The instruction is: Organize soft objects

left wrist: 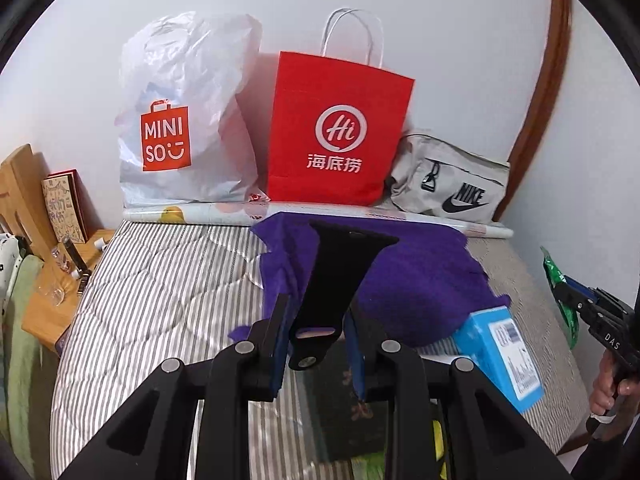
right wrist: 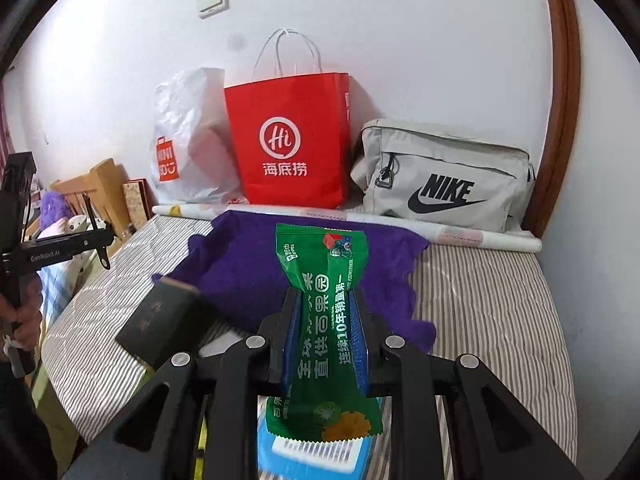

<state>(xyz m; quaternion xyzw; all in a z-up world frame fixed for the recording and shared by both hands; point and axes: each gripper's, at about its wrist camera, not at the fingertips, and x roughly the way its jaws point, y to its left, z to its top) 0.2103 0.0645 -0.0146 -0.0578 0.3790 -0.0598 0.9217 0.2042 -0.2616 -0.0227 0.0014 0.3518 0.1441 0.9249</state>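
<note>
My left gripper point(left wrist: 318, 312) is shut on a black strap point(left wrist: 340, 276) and holds it upright above the striped bed point(left wrist: 160, 292). My right gripper point(right wrist: 326, 308) is shut on a green snack packet point(right wrist: 322, 312) and holds it above the bed; packet and gripper also show at the right edge of the left wrist view point(left wrist: 560, 284). A purple cloth point(left wrist: 420, 276) lies spread on the bed beyond both grippers; it also shows in the right wrist view point(right wrist: 248, 264). The left gripper with the strap shows at the left of the right wrist view point(right wrist: 96, 240).
Against the wall stand a white Miniso bag point(left wrist: 180, 120), a red paper bag point(left wrist: 340, 128) and a grey Nike bag point(right wrist: 444, 176). A blue box point(left wrist: 500, 352) and a dark box point(right wrist: 160, 324) lie on the bed. A wooden shelf point(left wrist: 52, 280) stands to the left.
</note>
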